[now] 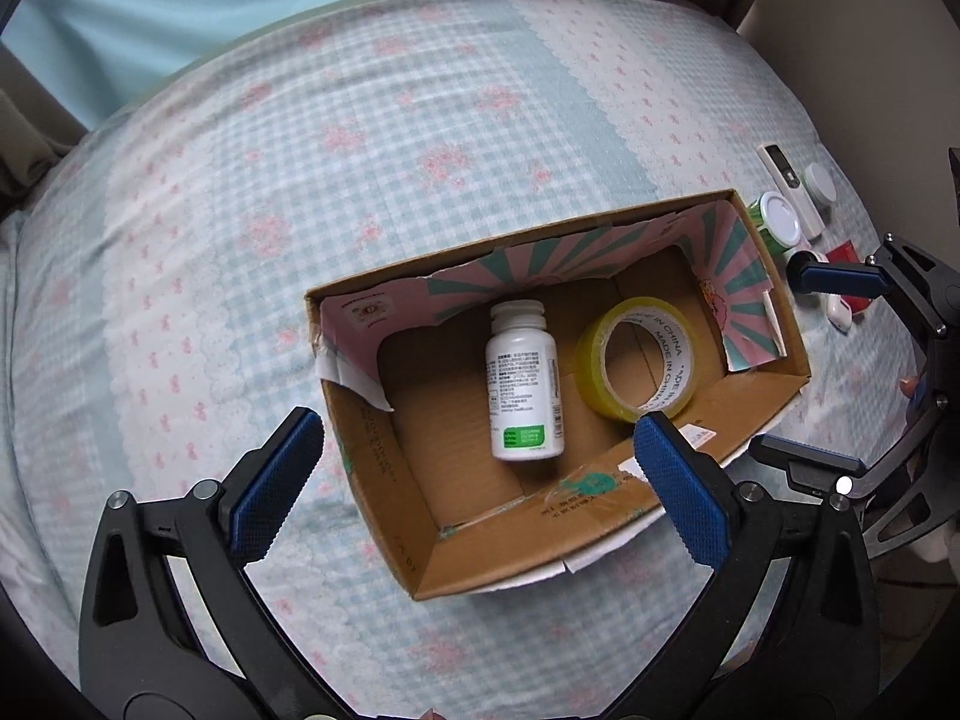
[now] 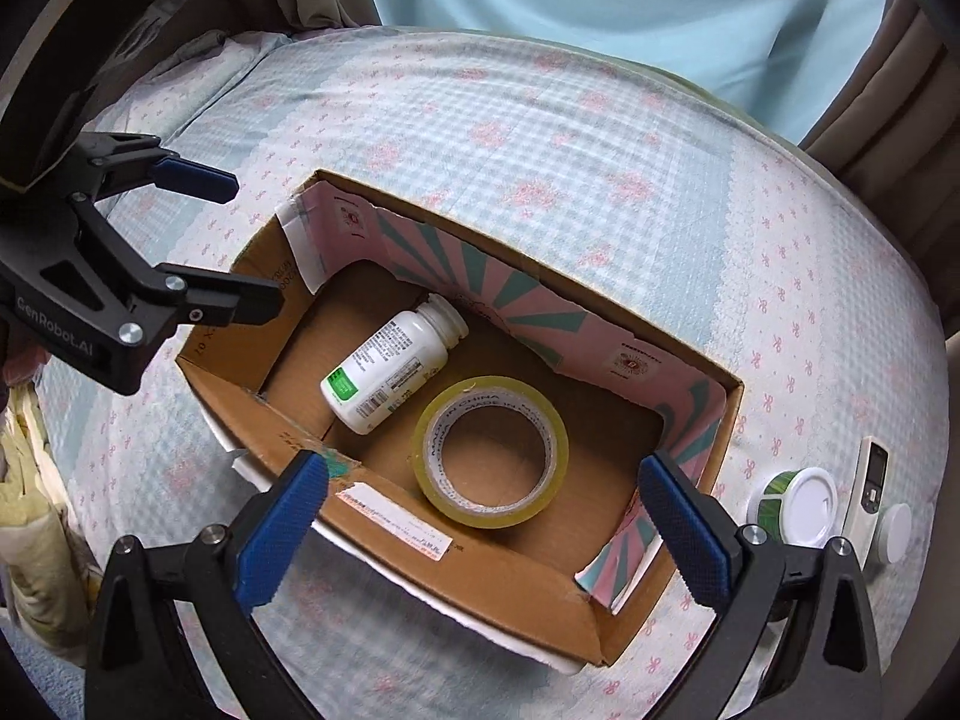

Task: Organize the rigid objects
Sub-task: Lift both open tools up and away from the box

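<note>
A cardboard box [image 1: 600,510] [image 2: 390,510] with a pink and teal lining sits open on the bed. Inside it a white pill bottle [image 1: 525,384] [image 2: 390,372] lies on its side, and a roll of yellow tape [image 1: 591,384] [image 2: 480,510] lies flat beside it. My left gripper [image 1: 474,426] [image 2: 252,240] hangs open above the box's near wall, holding nothing. My right gripper [image 2: 485,463] [image 1: 777,363] is open too, above the tape end of the box, with nothing between its fingers.
Beside the box's right end lie a green jar with a white lid [image 1: 780,219] [image 2: 804,501], a white remote [image 1: 786,180] [image 2: 870,486], a small white round container [image 1: 819,180] [image 2: 894,531] and a red item [image 1: 846,255]. The bedsheet [image 1: 300,180] is checked blue with pink flowers. Curtains hang behind.
</note>
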